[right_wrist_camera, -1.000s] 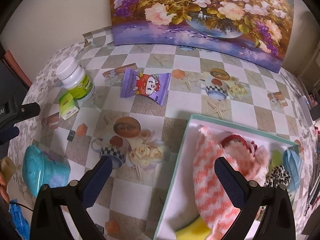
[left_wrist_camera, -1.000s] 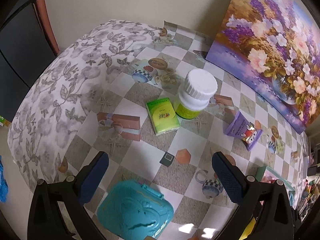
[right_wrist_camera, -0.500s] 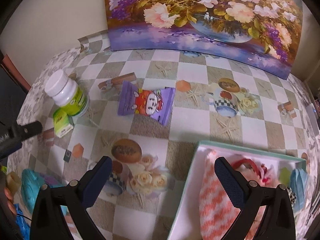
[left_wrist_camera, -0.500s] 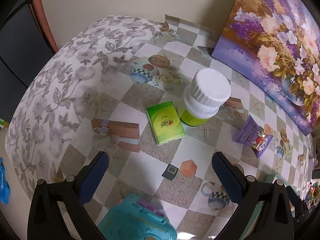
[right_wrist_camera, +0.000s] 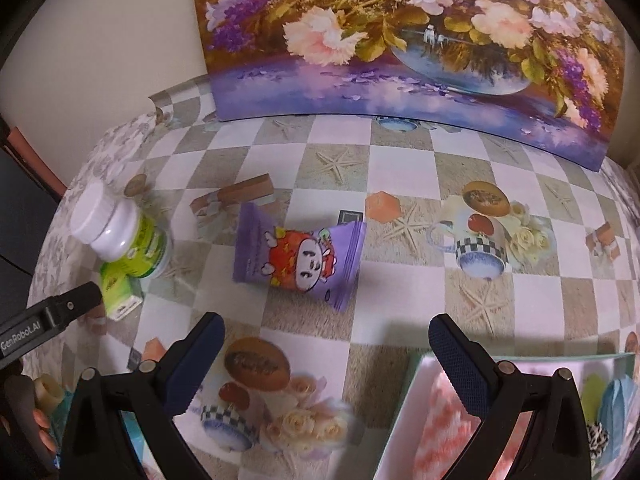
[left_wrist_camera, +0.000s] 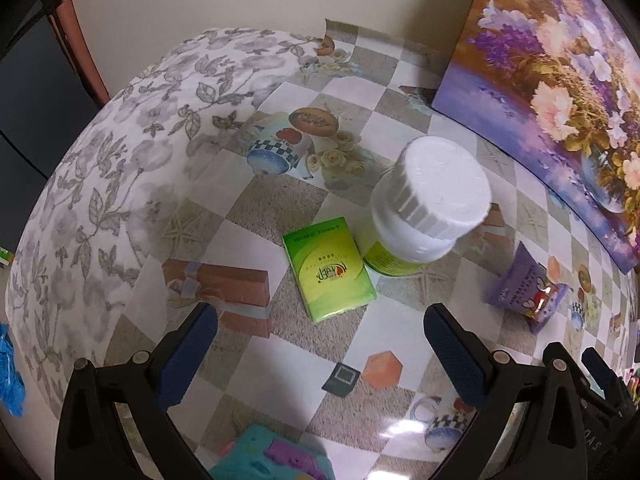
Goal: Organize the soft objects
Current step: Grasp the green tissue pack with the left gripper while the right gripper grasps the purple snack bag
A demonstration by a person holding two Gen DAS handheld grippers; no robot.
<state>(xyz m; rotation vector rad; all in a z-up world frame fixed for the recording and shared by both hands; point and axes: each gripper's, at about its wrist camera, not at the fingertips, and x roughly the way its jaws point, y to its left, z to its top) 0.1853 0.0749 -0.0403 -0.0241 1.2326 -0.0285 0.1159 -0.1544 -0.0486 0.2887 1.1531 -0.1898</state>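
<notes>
Left gripper [left_wrist_camera: 320, 354]: jaws wide apart, holding nothing, above the checked tablecloth [left_wrist_camera: 404, 128]; the green pack [left_wrist_camera: 329, 274] lies flat just ahead of the gap, touching or nearly touching the white-capped bottle [left_wrist_camera: 424, 210], contact not clear. Purple pouch [left_wrist_camera: 526, 290] sits well to the right, its far end blurred. A teal item [left_wrist_camera: 276, 460] is cut off by the lower frame edge; its form cannot be made out. The right side of this view is blocked by dark gripper hardware.

Right gripper [right_wrist_camera: 326, 354]: jaws wide apart, empty; the pouch [right_wrist_camera: 300, 260] lies ahead of the gap, apart from both fingers. The tray [right_wrist_camera: 404, 404] shows only a corner at lower right; inside it, a pink striped cloth [right_wrist_camera: 440, 440], a blue item [right_wrist_camera: 616, 404] and a spotted piece [right_wrist_camera: 598, 438], all partly hidden by the right finger and cropped. The bottle [right_wrist_camera: 120, 236] and pack [right_wrist_camera: 118, 292] stand at far left, the pack partly behind the left gripper's bar. A floral painting [right_wrist_camera: 400, 36] leans at the table's rear.
</notes>
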